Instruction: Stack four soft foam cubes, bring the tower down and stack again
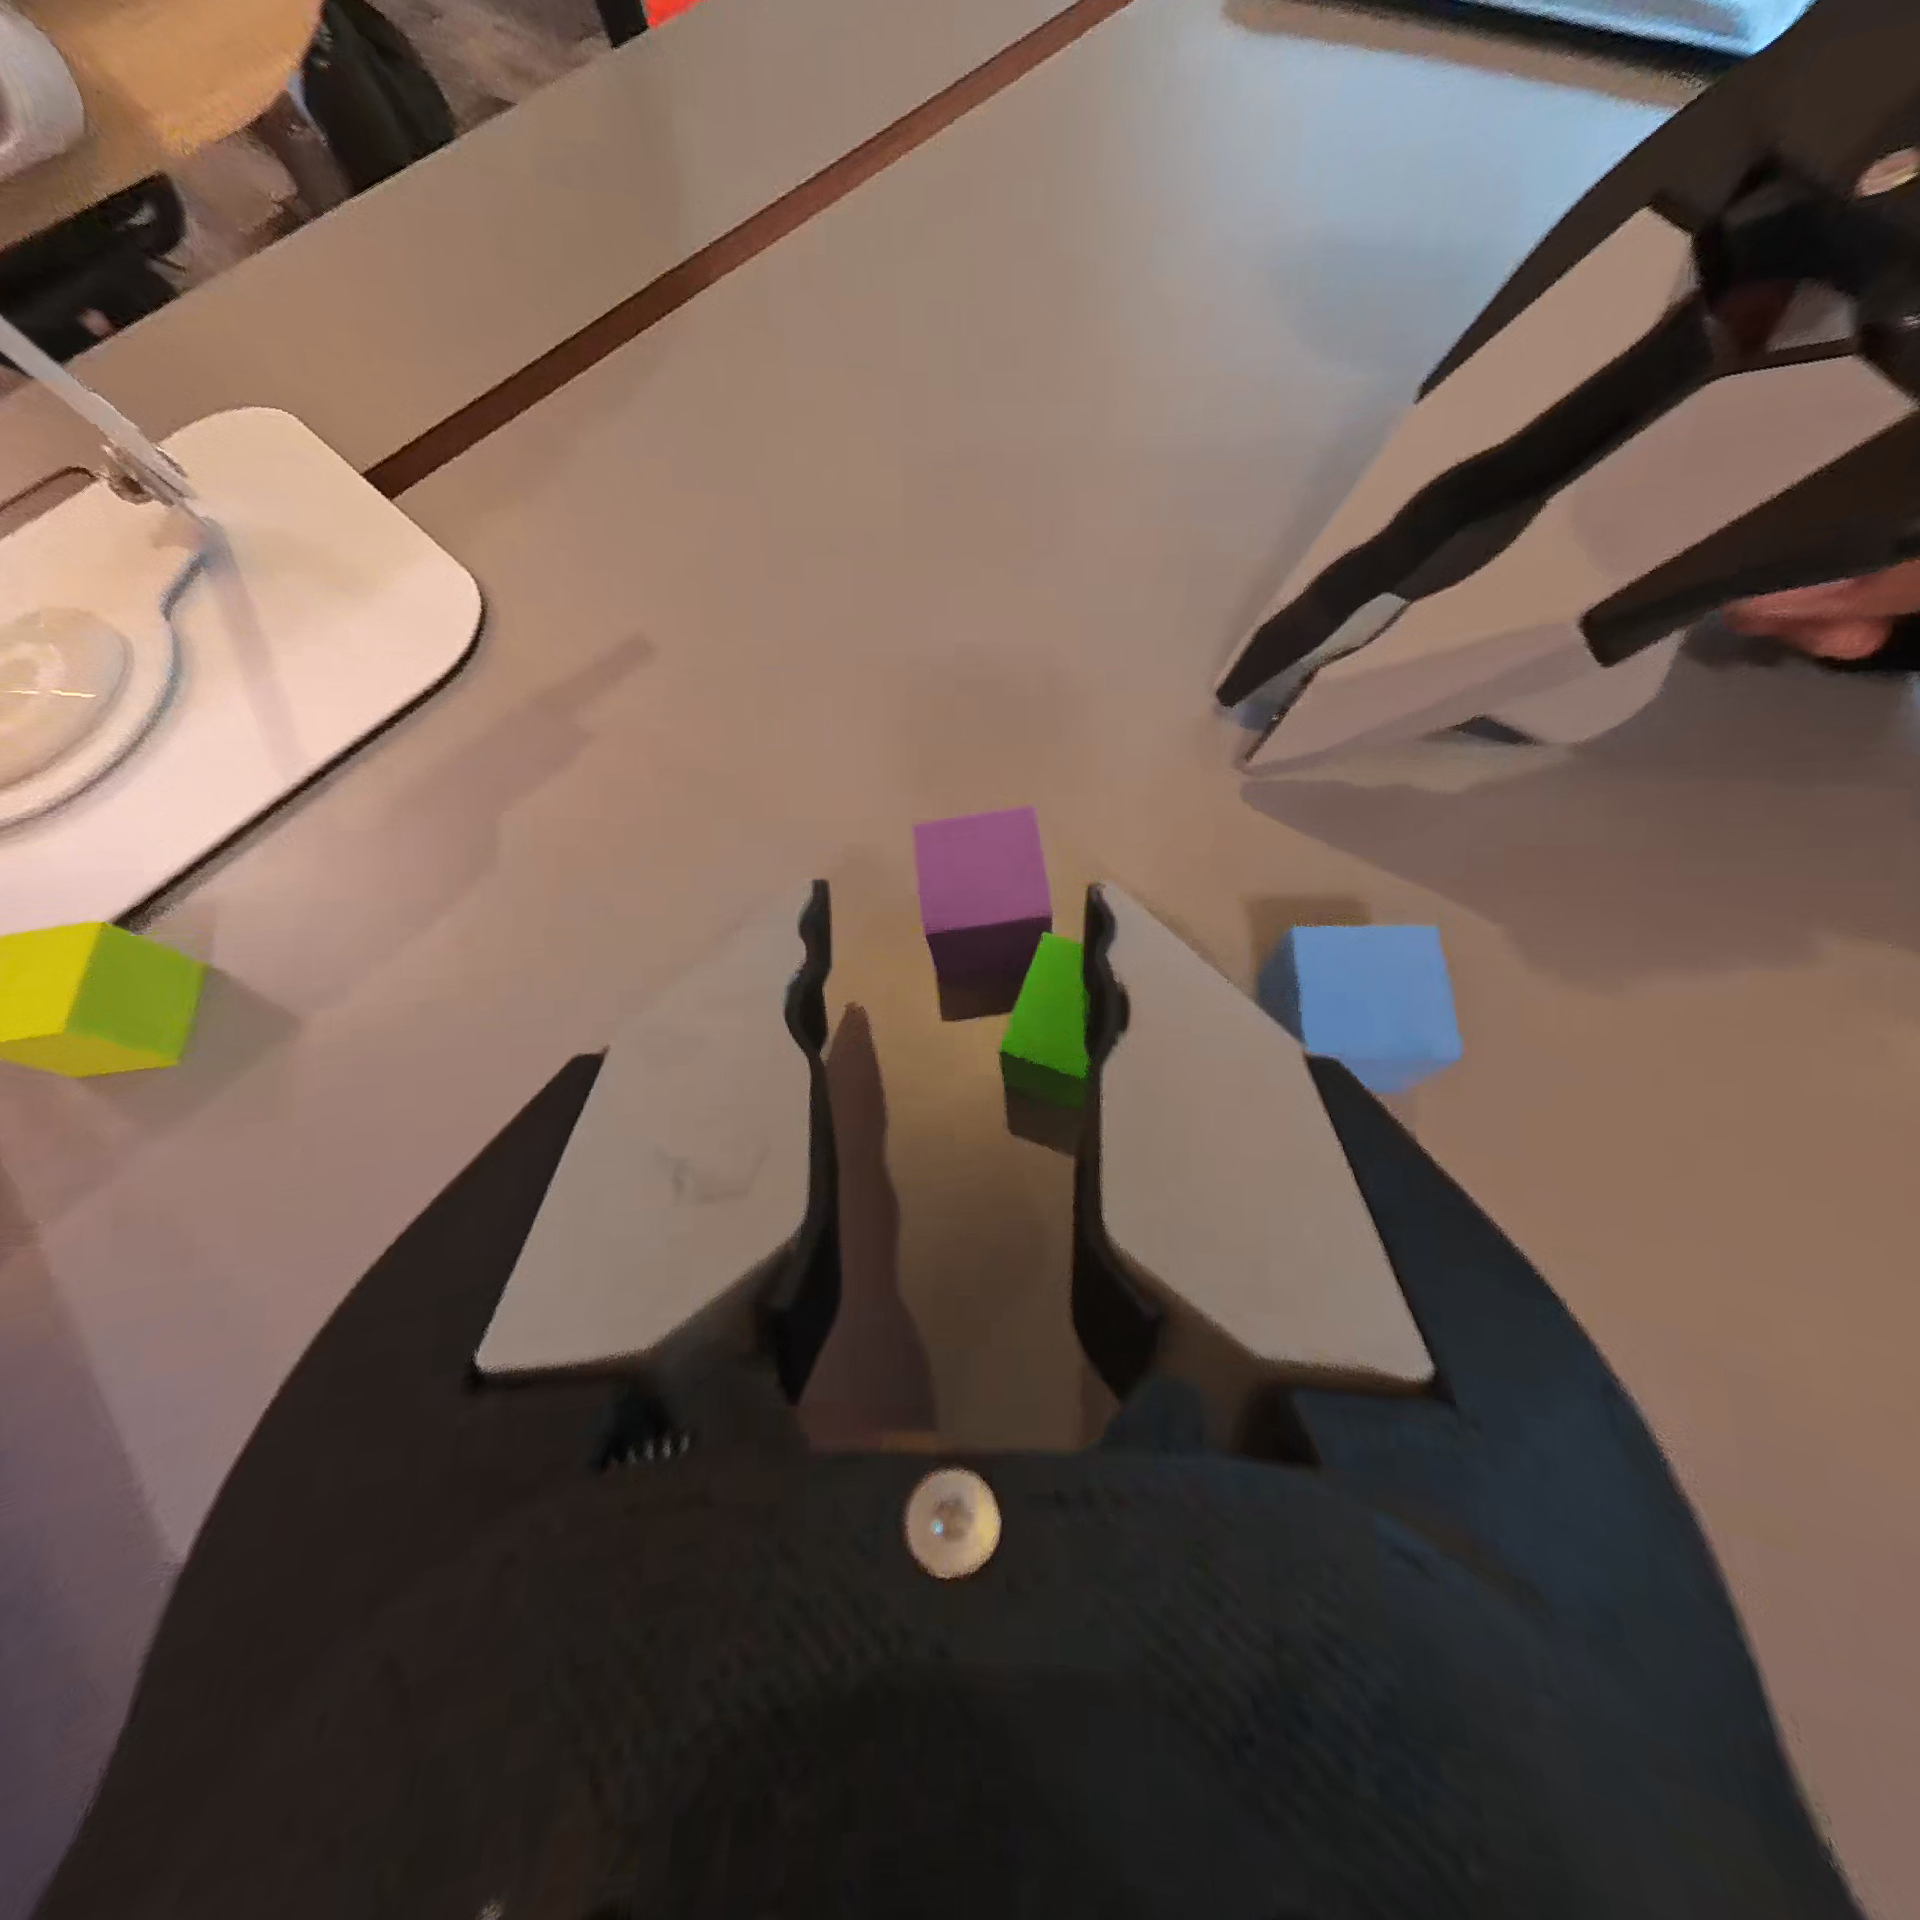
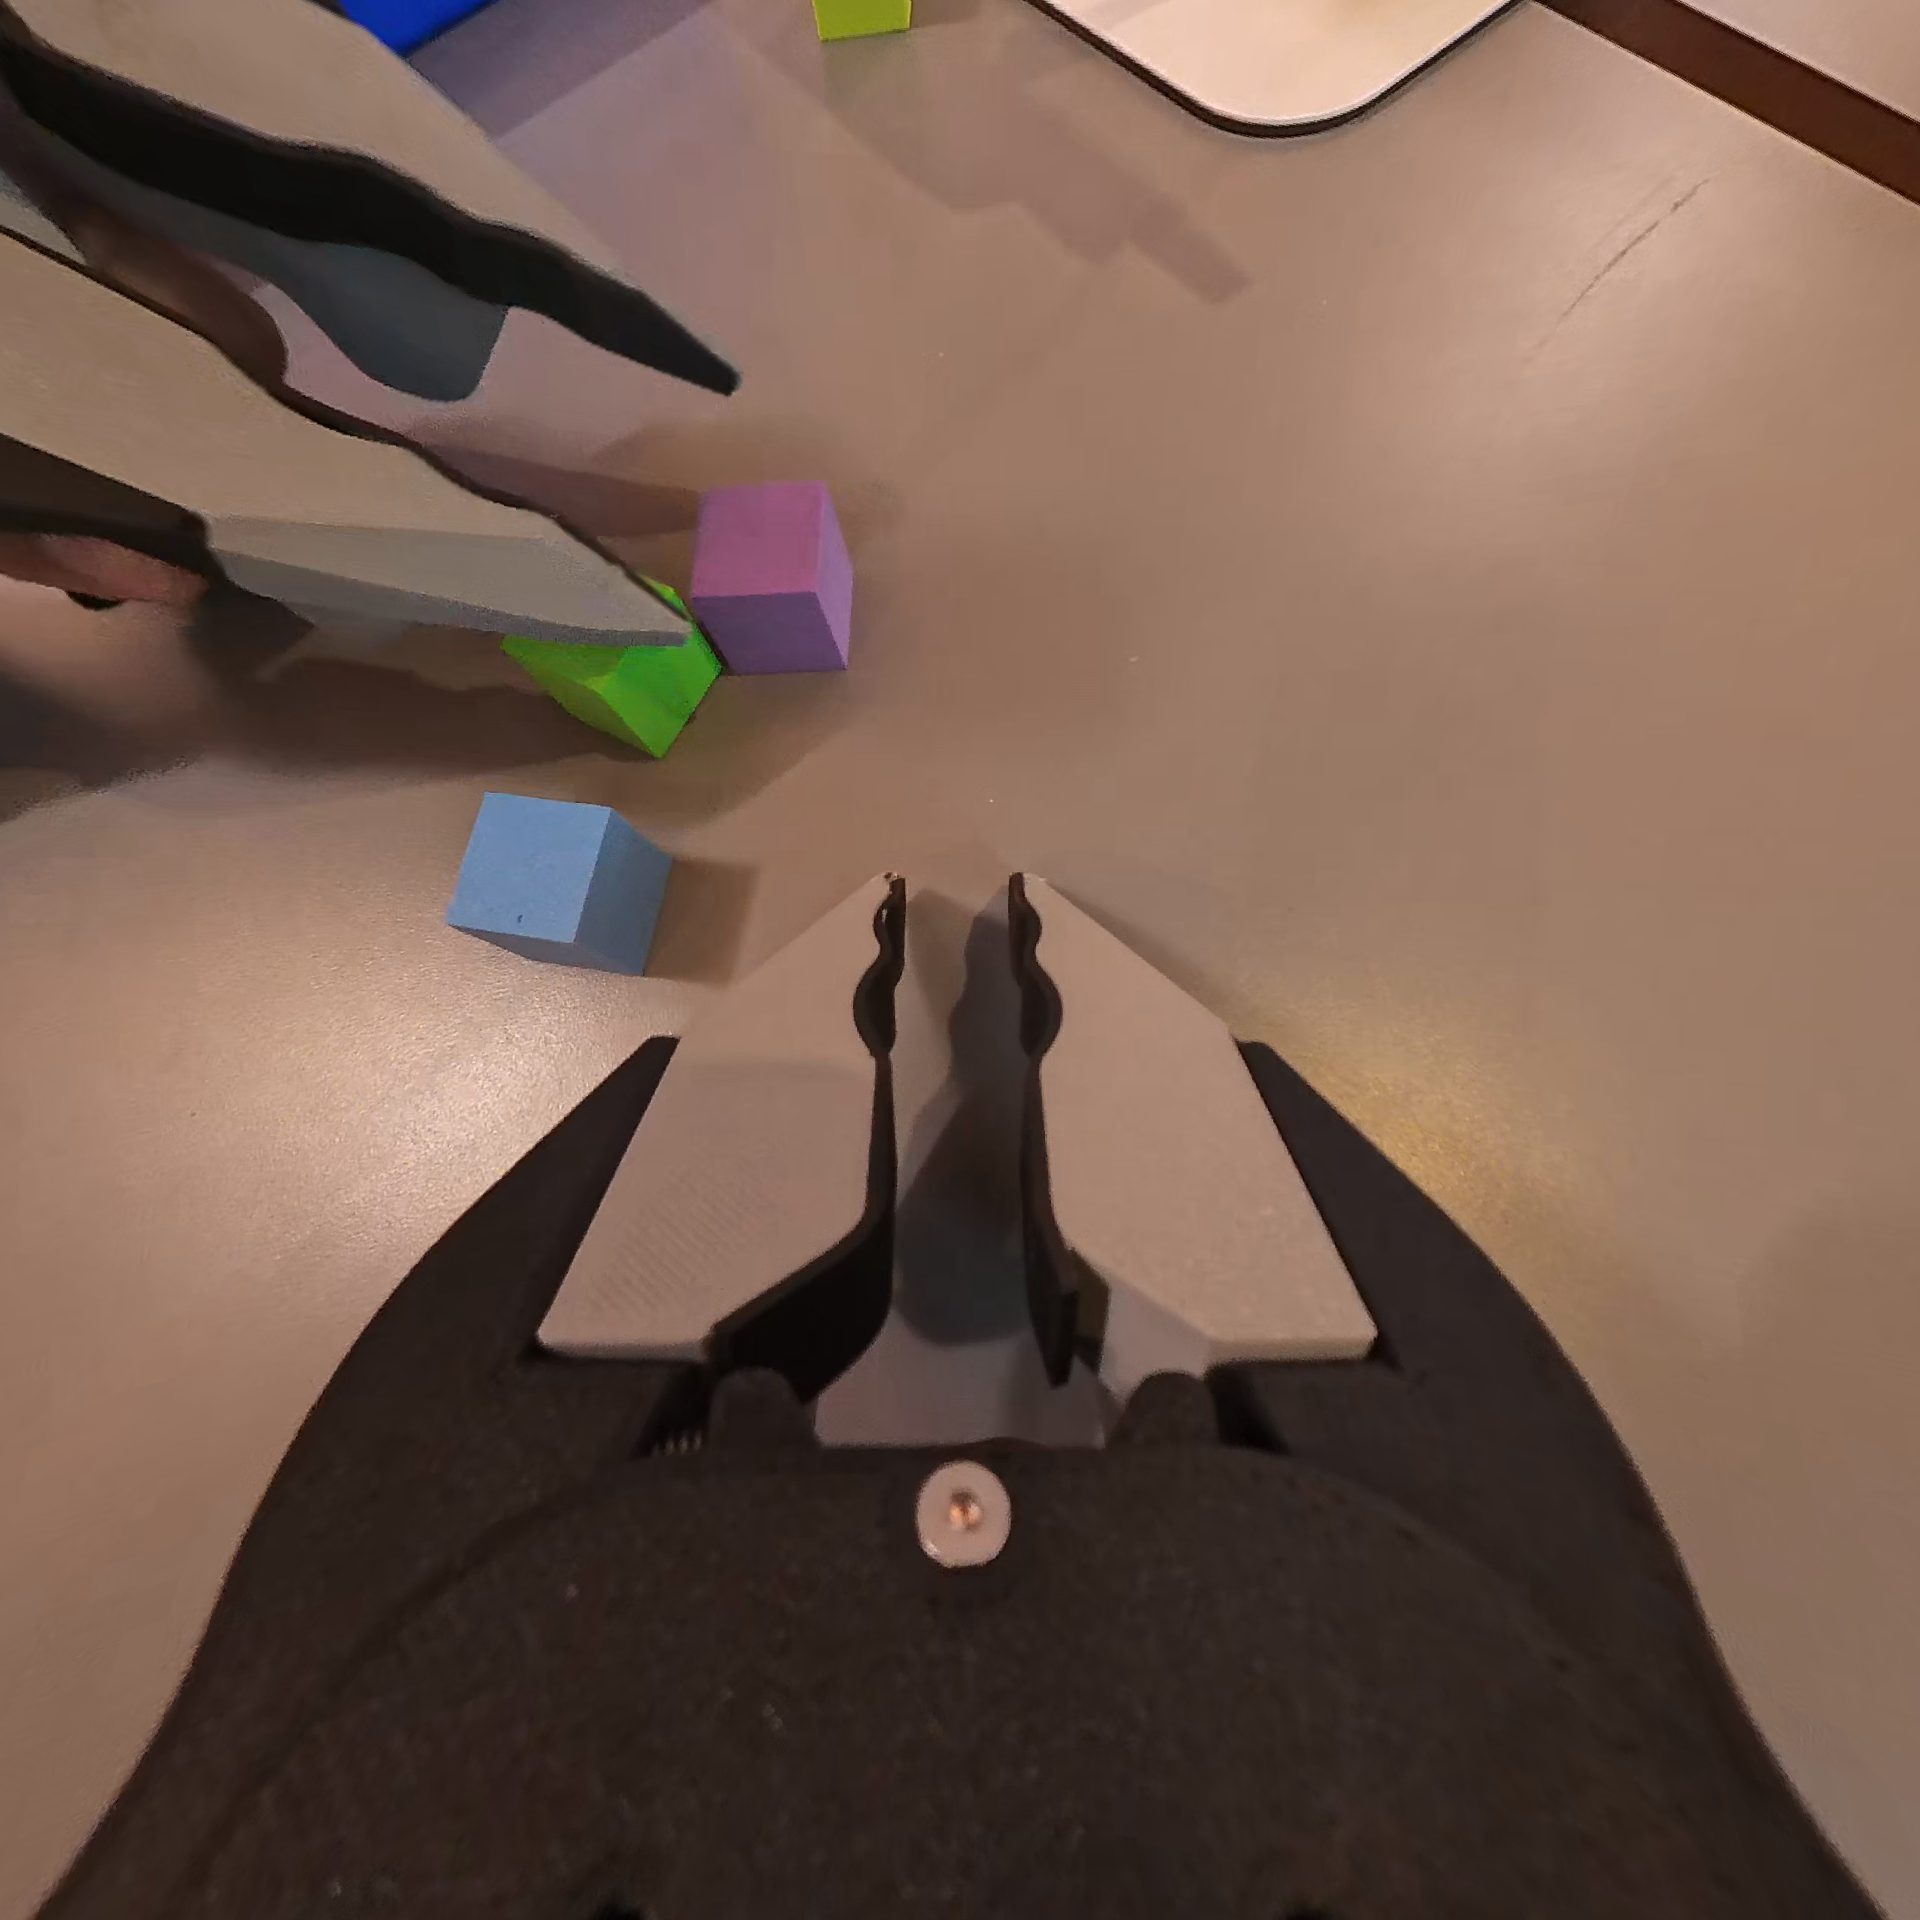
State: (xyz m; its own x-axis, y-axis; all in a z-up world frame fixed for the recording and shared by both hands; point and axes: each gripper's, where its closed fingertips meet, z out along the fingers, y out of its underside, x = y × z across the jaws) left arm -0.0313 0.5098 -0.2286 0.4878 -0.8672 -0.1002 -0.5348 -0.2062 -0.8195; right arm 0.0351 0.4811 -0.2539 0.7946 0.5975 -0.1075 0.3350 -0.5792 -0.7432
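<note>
Four foam cubes lie apart on the grey table [image 1: 1039, 468]. The purple cube [image 1: 982, 894] stands just past my left gripper's tips. The green cube [image 1: 1044, 1018] touches it, tilted, and is partly hidden by the right finger. The light blue cube [image 1: 1361, 1003] is to the right and the yellow-green cube [image 1: 94, 997] is far left. My left gripper [image 1: 956, 899] is open and empty above them. My right gripper [image 2: 956, 883] is slightly open and empty, right of the light blue cube [image 2: 561, 883]. It shows the purple cube [image 2: 774, 577], green cube [image 2: 623, 686] and left gripper [image 2: 701, 504].
A white rounded base plate [image 1: 343, 582] with a metal arm lies at the left, also in the right wrist view [image 2: 1299, 62]. A dark seam [image 1: 727, 260] crosses the table behind. A dark blue block [image 2: 416, 16] lies at the far edge. A hand [image 1: 1808, 623] holds the right gripper [image 1: 1413, 665]. The left tips stand about 20 cm off the white rounded base plate [image 1: 343, 582].
</note>
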